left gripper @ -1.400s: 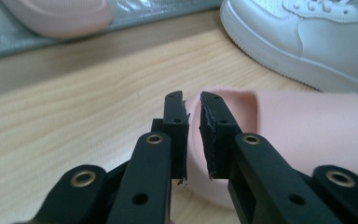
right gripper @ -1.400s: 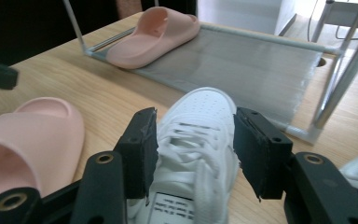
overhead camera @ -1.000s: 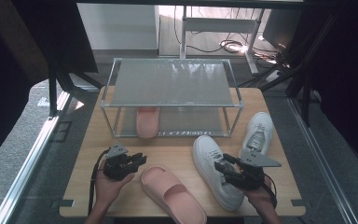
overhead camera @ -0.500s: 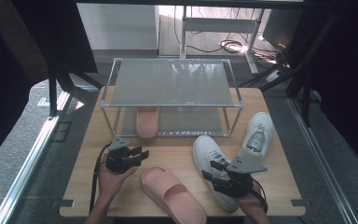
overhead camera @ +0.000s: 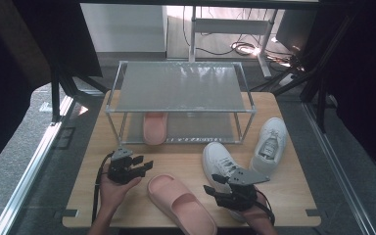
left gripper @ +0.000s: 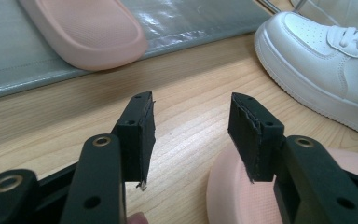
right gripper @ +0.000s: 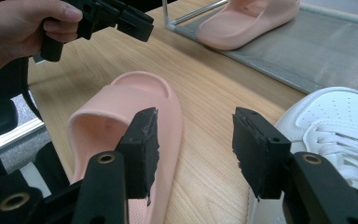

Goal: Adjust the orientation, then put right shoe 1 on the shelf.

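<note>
While high view shows rack (overhead camera: pixel 178 85), left tongs (left gripper: pixel 191 135) gape, empty.

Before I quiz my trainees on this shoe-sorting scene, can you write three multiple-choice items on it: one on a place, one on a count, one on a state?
1. Where does the second pink slipper lie?
A. on the rack's lower shelf
B. on the rack's top shelf
C. on the floor

2. How many white sneakers are on the table?
A. one
B. two
C. three

3. How stands the left gripper?
A. shut on a slipper
B. shut on a sneaker
C. open, holding nothing

Answers:
1 A: its toe pokes out under the rack's mesh top, on the lower shelf.
2 B: the near sneaker and the far sneaker lie side by side at the right.
3 C: bare wood shows between its jaws, which have just been opening; the front slipper lies beside it, untouched.
</note>
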`<state>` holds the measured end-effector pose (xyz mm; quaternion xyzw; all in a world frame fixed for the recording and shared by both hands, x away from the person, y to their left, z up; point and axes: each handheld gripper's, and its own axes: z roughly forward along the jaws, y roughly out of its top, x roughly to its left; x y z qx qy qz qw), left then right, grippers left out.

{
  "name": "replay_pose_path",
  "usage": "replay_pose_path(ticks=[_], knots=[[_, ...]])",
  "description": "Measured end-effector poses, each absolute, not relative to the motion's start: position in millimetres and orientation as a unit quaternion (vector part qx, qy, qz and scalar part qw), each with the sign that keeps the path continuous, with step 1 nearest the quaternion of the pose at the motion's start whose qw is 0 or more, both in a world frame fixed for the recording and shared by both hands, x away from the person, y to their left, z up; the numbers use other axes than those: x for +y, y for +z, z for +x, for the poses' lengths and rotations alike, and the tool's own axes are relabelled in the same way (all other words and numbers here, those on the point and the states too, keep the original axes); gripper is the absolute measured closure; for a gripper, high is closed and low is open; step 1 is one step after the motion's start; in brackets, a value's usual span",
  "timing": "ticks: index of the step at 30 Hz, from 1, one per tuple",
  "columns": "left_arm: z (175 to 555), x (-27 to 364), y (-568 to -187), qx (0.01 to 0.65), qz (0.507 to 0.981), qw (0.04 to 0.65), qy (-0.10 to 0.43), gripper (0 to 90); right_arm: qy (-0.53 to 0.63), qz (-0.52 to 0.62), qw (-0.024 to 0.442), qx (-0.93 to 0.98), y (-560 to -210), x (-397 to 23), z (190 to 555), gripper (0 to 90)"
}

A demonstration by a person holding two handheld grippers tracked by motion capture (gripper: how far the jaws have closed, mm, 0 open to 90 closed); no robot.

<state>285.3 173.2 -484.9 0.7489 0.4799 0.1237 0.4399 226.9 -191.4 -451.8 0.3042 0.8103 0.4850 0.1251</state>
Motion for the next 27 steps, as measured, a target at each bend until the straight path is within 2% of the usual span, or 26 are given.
replay_pose_path(ticks=[27], knots=[[281.1,187.3,-482.5,0.493,0.735,0.449,0.124,48.8,0.441,0.289,0.095,0.844,-469.2,-151.4,215.1,51.4]])
